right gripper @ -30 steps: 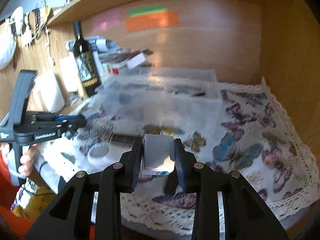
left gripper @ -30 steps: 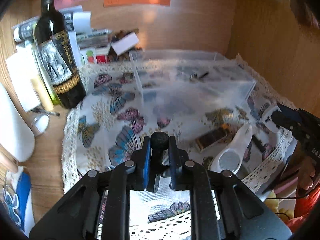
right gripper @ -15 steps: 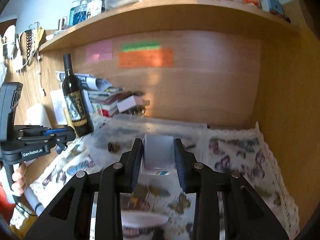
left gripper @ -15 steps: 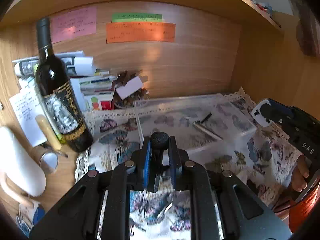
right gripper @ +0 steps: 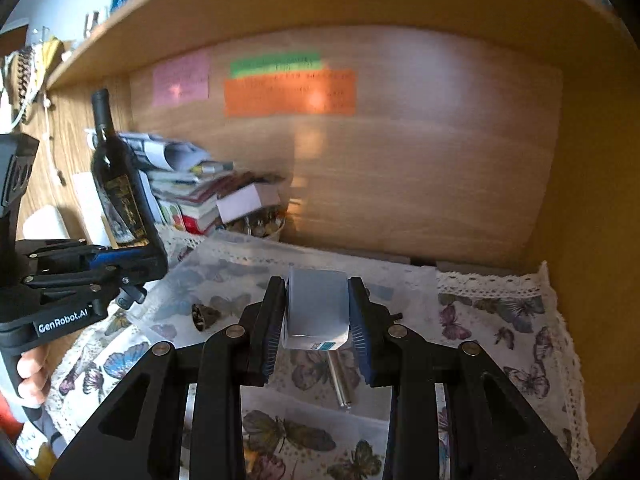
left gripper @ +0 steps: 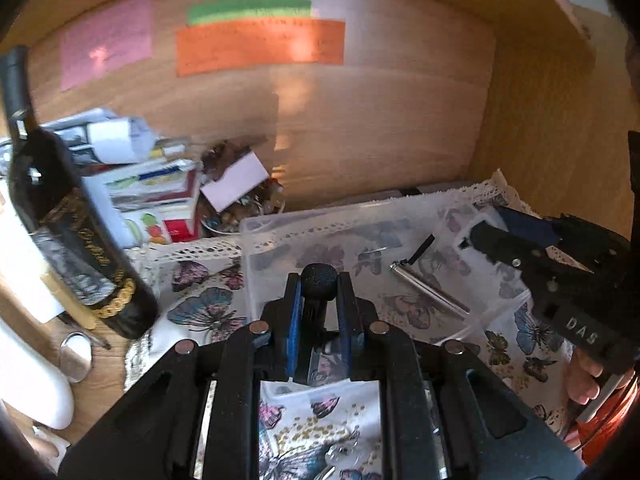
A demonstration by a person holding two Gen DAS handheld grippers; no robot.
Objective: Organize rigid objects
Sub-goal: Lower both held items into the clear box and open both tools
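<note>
Both grippers now over clear bin (left gripper: 256, 240), up from cloth level. L gripper (left gripper: 319, 292) pinches black round-tipped item (left gripper: 319, 276), long axis vertical, tip up. R gripper (right gripper: 316, 312) clamps grey box (right gripper: 316, 304), long axis pointing fwd.

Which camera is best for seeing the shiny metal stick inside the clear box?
The left wrist view: the metal stick lies in full view on the clear box's floor. In the right wrist view, the right gripper and its grey box cover most of it.
</note>
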